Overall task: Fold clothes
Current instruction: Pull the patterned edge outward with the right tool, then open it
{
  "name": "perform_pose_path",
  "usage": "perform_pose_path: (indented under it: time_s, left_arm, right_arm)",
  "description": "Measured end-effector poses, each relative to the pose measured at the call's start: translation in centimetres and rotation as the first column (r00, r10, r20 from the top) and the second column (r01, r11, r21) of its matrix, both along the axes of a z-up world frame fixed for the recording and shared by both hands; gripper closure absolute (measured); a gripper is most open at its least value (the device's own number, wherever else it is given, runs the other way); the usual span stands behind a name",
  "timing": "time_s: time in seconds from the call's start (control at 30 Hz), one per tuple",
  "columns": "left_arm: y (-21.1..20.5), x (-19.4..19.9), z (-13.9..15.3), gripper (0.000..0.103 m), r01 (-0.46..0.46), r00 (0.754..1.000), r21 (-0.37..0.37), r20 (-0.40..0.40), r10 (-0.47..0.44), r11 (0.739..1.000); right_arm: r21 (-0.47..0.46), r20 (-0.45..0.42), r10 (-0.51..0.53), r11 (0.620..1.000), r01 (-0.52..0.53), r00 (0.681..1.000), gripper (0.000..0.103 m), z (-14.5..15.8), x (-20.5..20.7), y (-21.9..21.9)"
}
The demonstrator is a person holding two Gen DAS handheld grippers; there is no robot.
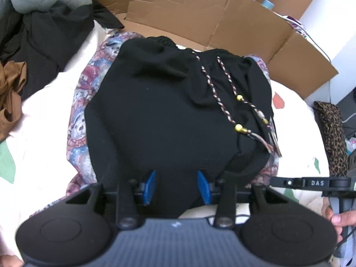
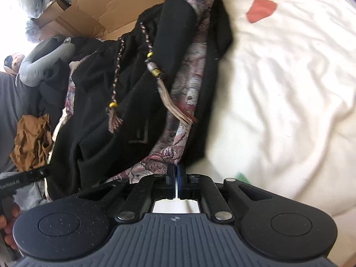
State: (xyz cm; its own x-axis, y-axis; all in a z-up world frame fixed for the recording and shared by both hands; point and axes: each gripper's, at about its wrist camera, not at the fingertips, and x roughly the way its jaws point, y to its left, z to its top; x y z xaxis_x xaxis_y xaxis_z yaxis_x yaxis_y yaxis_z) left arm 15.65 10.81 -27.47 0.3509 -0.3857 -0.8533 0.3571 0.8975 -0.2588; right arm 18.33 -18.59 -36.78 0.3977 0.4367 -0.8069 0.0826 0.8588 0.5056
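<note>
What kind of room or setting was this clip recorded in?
Most likely a bedroom at home: the black garment lies on a soft white quilt like a bed's, with a heap of other clothes beside it and flattened cardboard boxes against the wall.

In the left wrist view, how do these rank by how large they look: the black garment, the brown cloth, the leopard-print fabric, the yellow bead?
Largest to smallest:
1. black garment
2. brown cloth and leopard-print fabric: similar, both cut by the edge, so unranked
3. yellow bead
</note>
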Motion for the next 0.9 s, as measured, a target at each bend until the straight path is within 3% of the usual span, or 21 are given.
perform_pose_path:
  time_s: [0.37, 0.57, 0.67, 0.73, 0.8, 0.9]
  left_arm:
    - [-1.6, -0.9, 1.2, 0.059, 0.027, 0.999, 0.026, 0.019, -0.028, 0.999]
    - [-2.6, -1.6, 1.2, 0.059, 0.05, 0.999, 0.026, 0.011, -0.051, 0.998]
    - [-2.9, -1.9, 1.1, 0.059, 0.062, 0.998, 0.026, 0.006, -0.062, 0.998]
    - [-2.9, -1.9, 1.0, 0.059, 0.066, 0.998, 0.024, 0.003, -0.066, 0.998]
    - [-2.9, -1.9, 0.9, 0.059, 0.063, 0.998, 0.02, 0.001, -0.063, 0.998]
    - [-2.7, -1.6, 0.6, 0.059, 0.054, 0.998, 0.016, -0.015, -0.054, 0.998]
  right_arm:
    - [-0.062, -0.003, -0.086, 0.994, 0.085, 0.996, 0.103, 1.1, -2.3, -6.8]
    - [0.073, 0.002, -0.089, 0.993, 0.088, 0.996, 0.1, 0.1, -2.3, -7.4]
    - [0.087, 0.006, -0.064, 0.994, 0.063, 0.998, 0.094, -0.8, -1.9, -6.3]
    - [0.089, 0.012, -0.049, 0.995, 0.048, 0.999, 0.085, -1.3, -1.5, -5.6]
    - [0.084, 0.022, -0.034, 0.996, 0.032, 0.999, 0.054, -1.5, -1.1, -5.0]
    - [0.052, 0.054, 0.022, 0.998, -0.025, 0.998, 0.054, -1.6, -0.6, -3.9]
